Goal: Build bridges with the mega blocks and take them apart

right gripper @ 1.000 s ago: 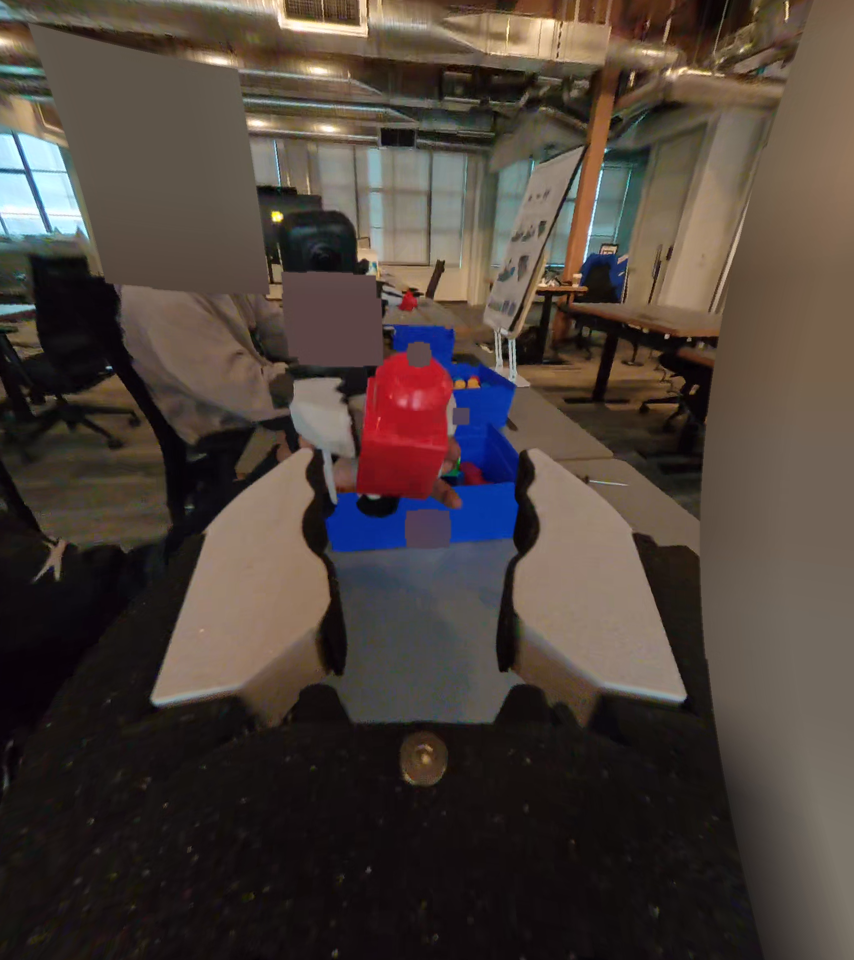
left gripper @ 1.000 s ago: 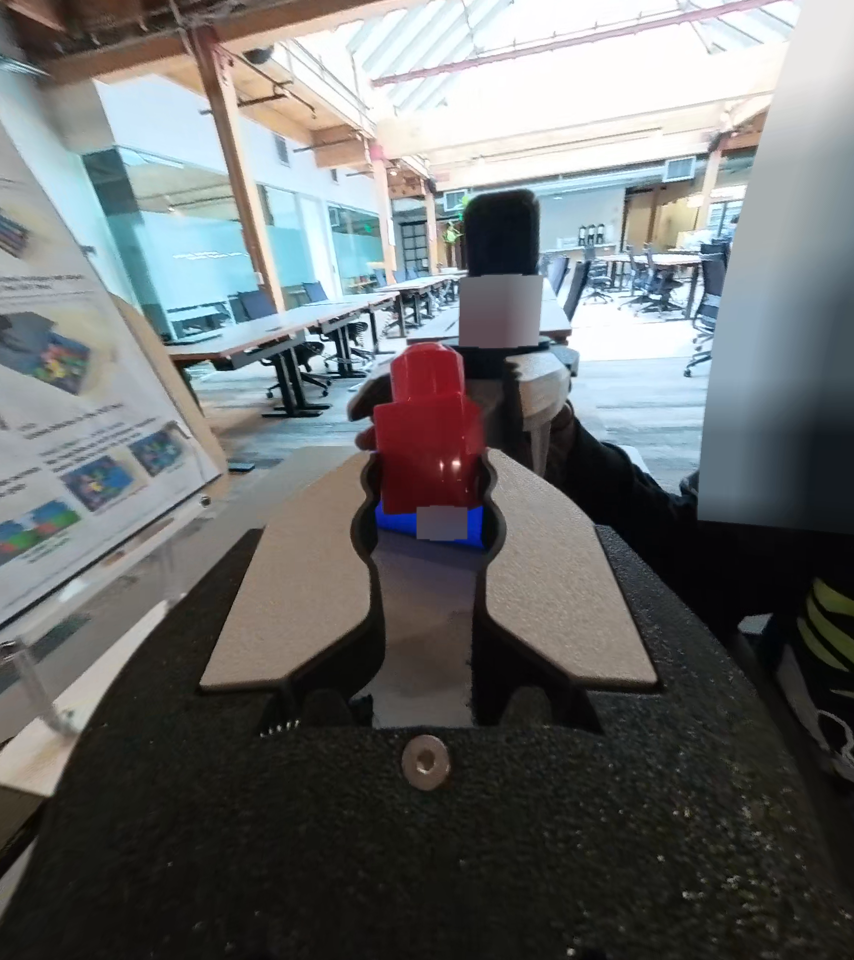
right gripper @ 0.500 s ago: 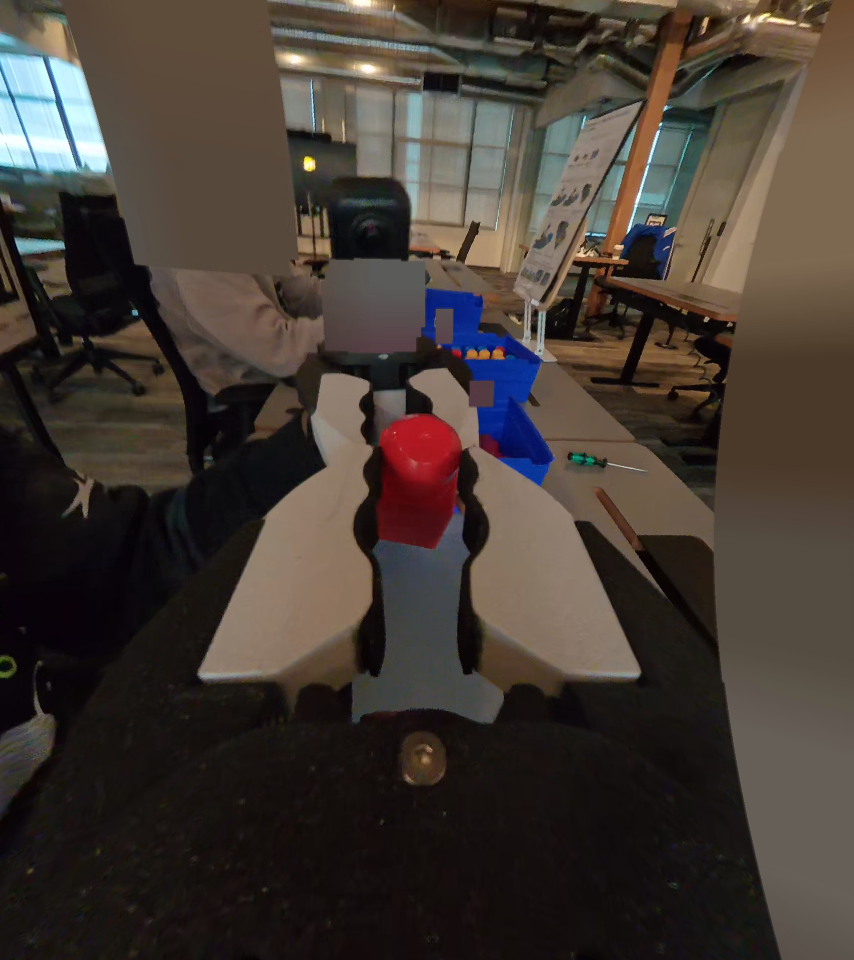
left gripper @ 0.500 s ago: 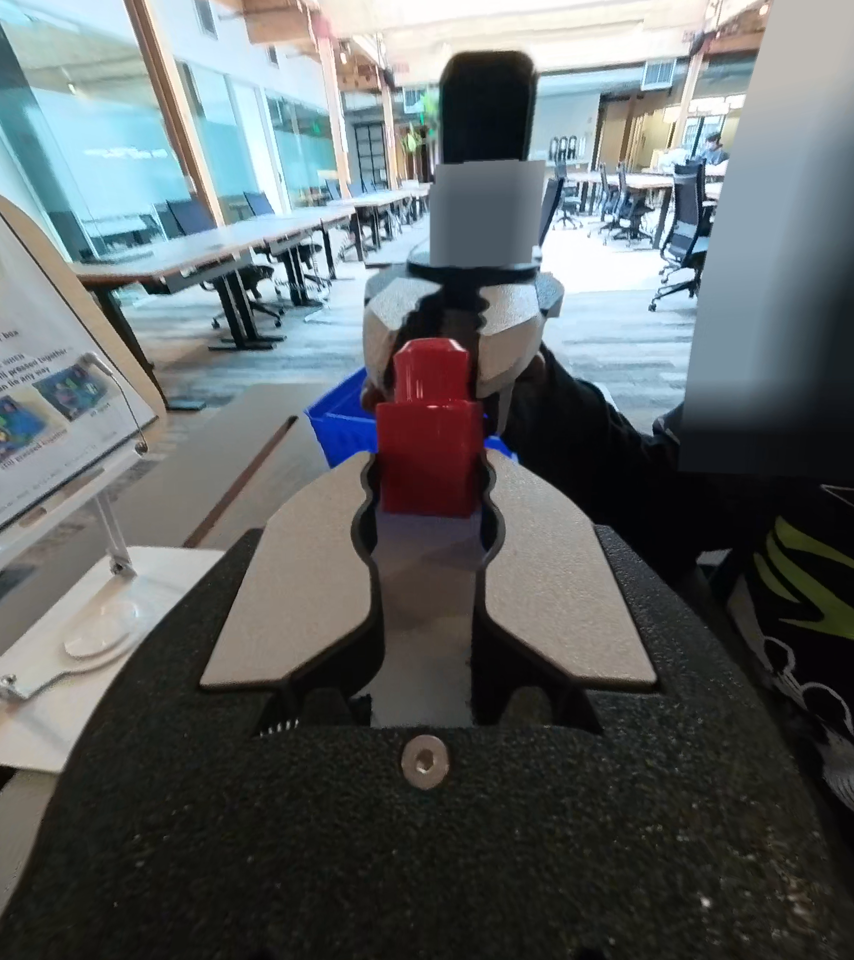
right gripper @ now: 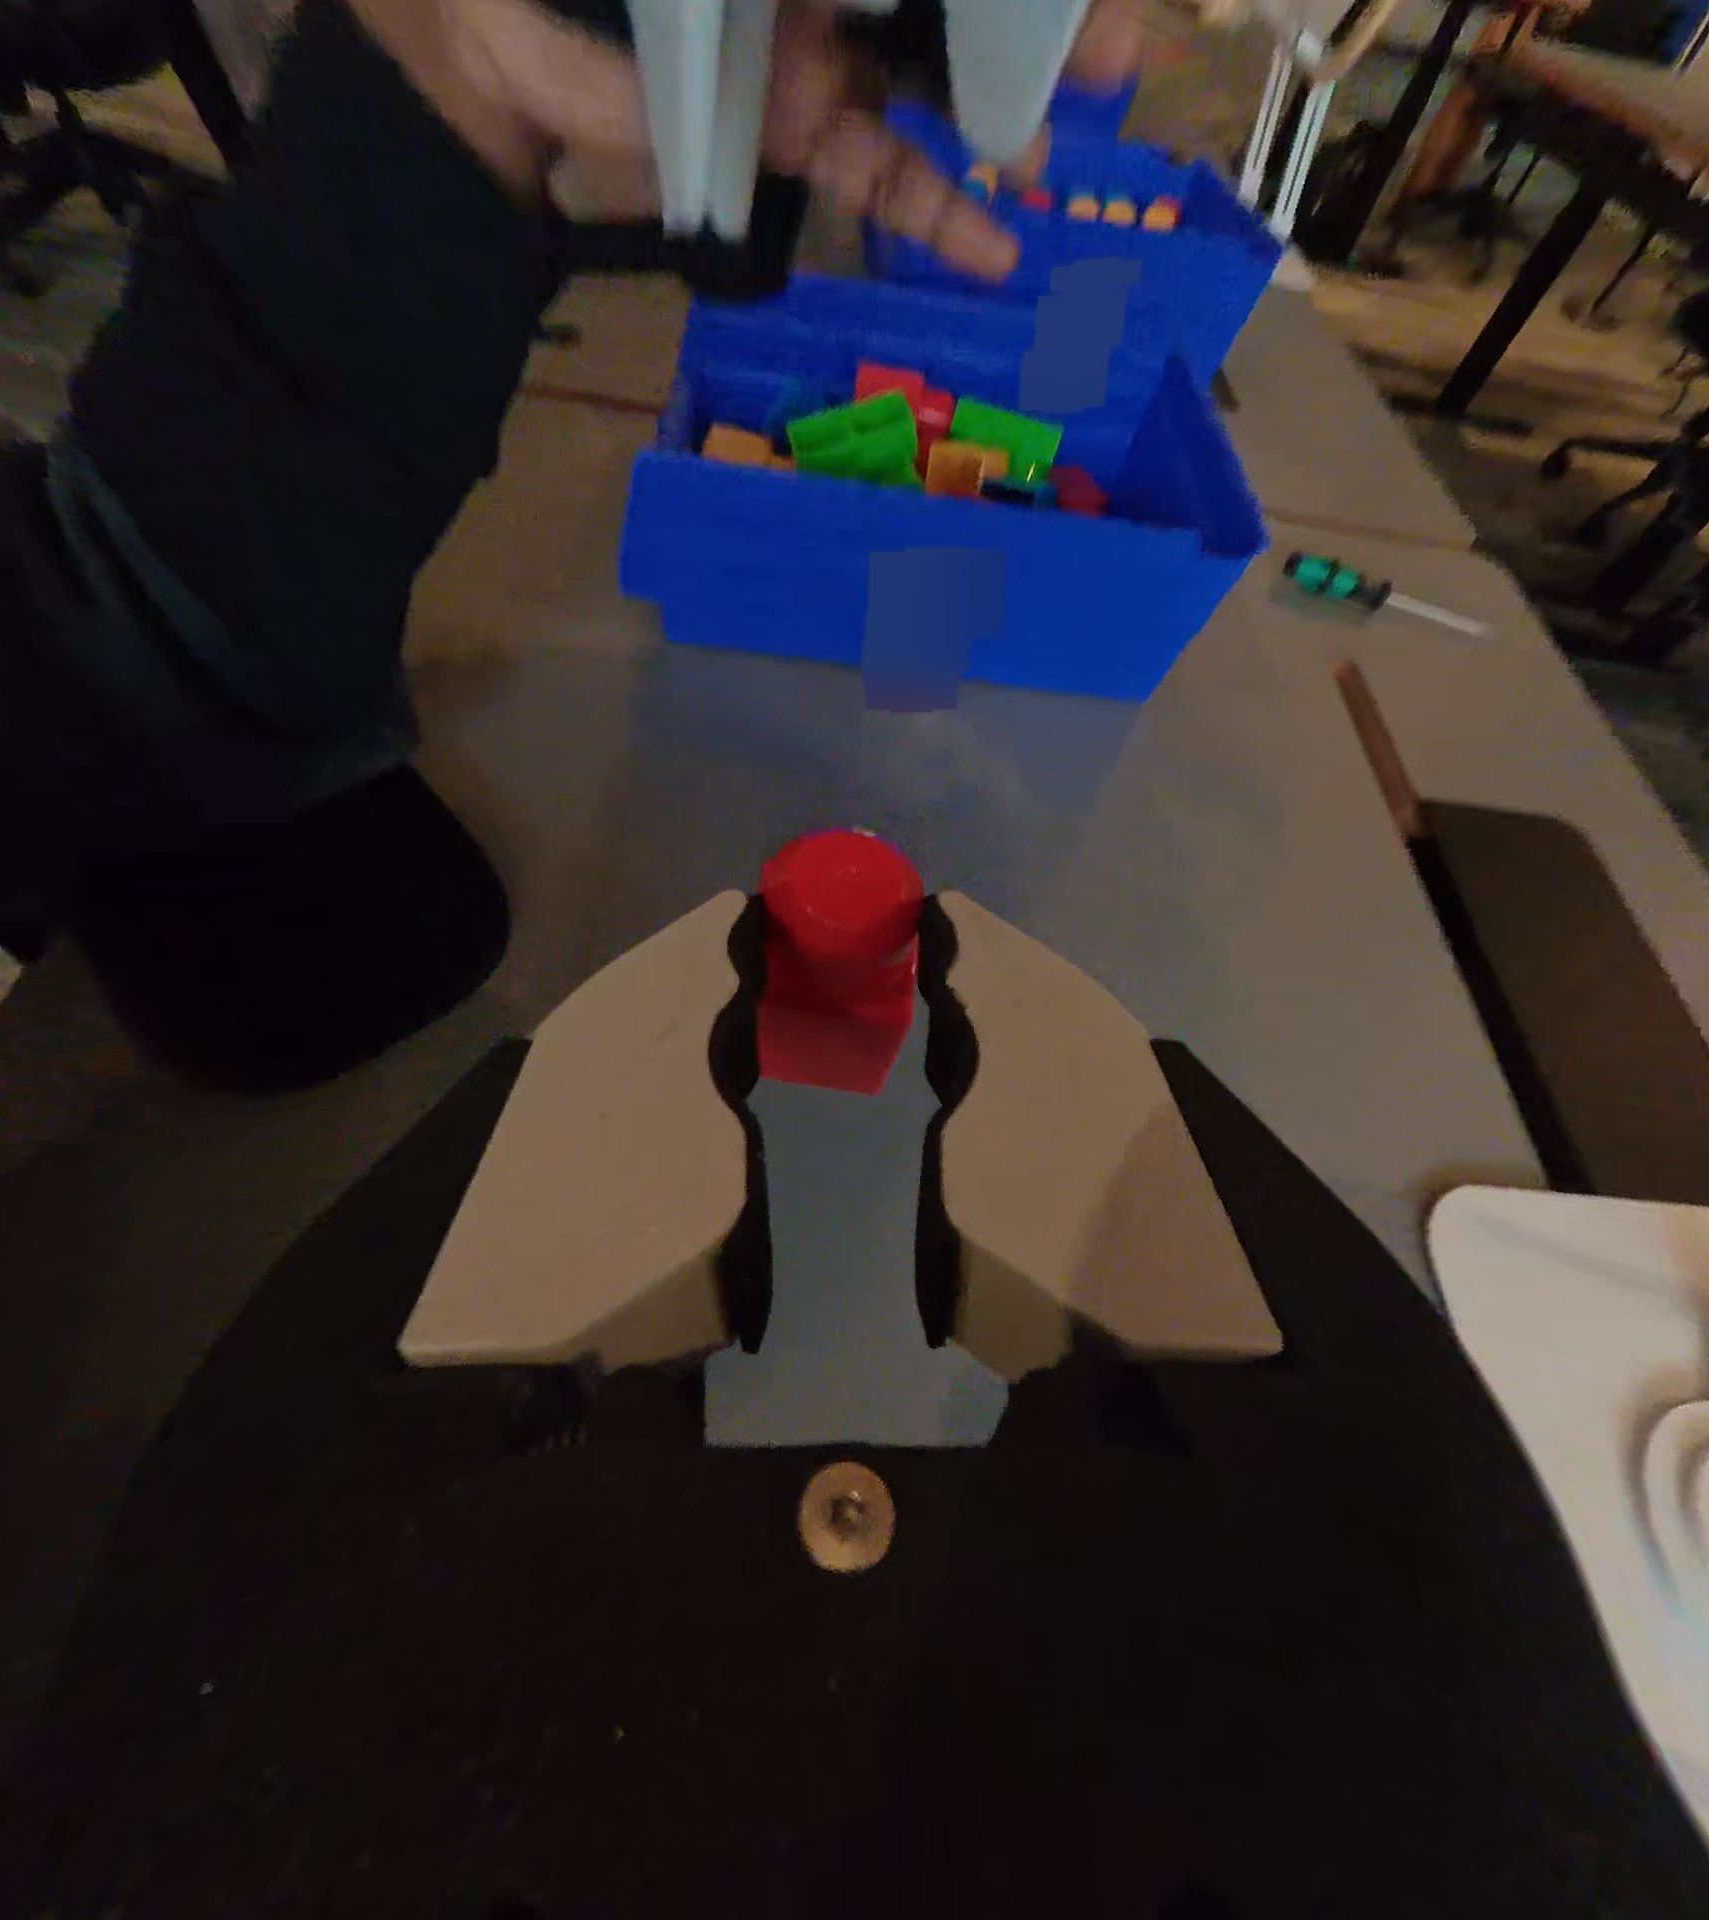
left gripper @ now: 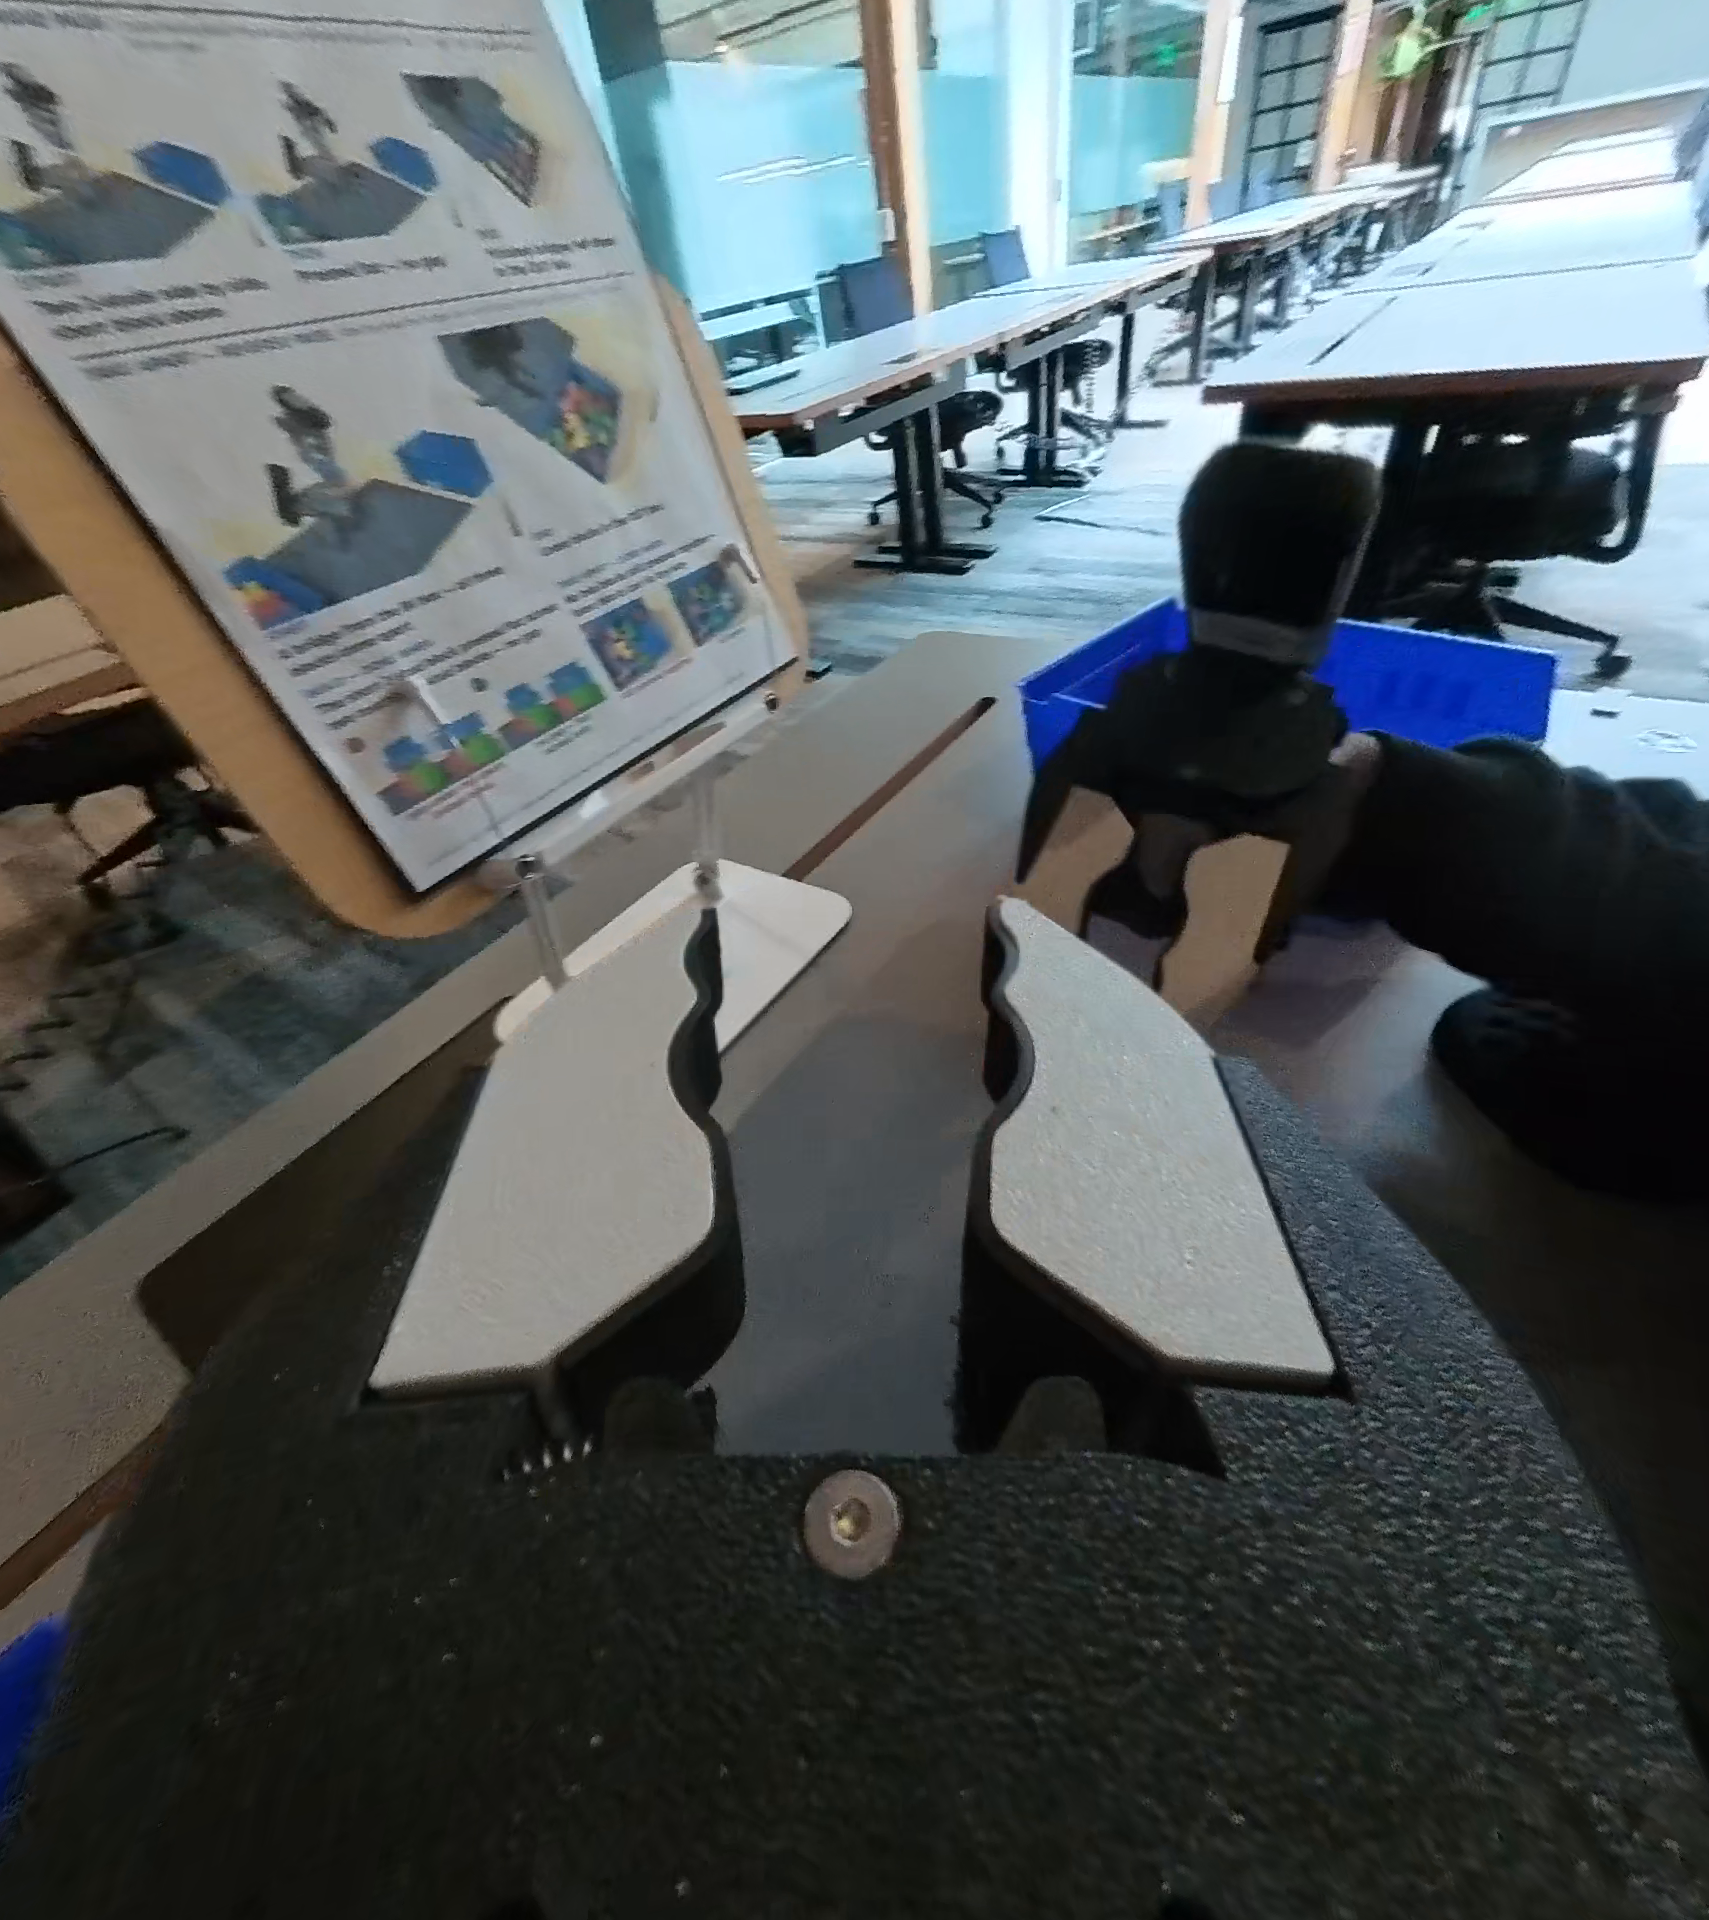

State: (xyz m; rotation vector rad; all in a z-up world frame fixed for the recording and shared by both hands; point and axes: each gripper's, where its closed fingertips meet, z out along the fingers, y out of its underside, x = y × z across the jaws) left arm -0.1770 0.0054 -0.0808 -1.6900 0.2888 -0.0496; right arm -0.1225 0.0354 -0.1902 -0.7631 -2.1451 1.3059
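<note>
Grey table [right gripper: 1193, 852] in open office. Left: instruction sheet [left gripper: 310, 416], propped up for reference. Left tongs [left gripper: 845, 971] spread wide, empty. Right tongs [right gripper: 839, 914] clamped on red block [right gripper: 834, 966], just short of blue bin [right gripper: 933, 603] full of blocks.

Red block [right gripper: 834, 966] between pale grey fingers [right gripper: 621, 1132] on a black textured body; blue bin [right gripper: 933, 592] farther off holding green, orange and red blocks [right gripper: 891, 436]; grey table [right gripper: 1193, 831]; green-handled screwdriver [right gripper: 1333, 584] at far right
</note>
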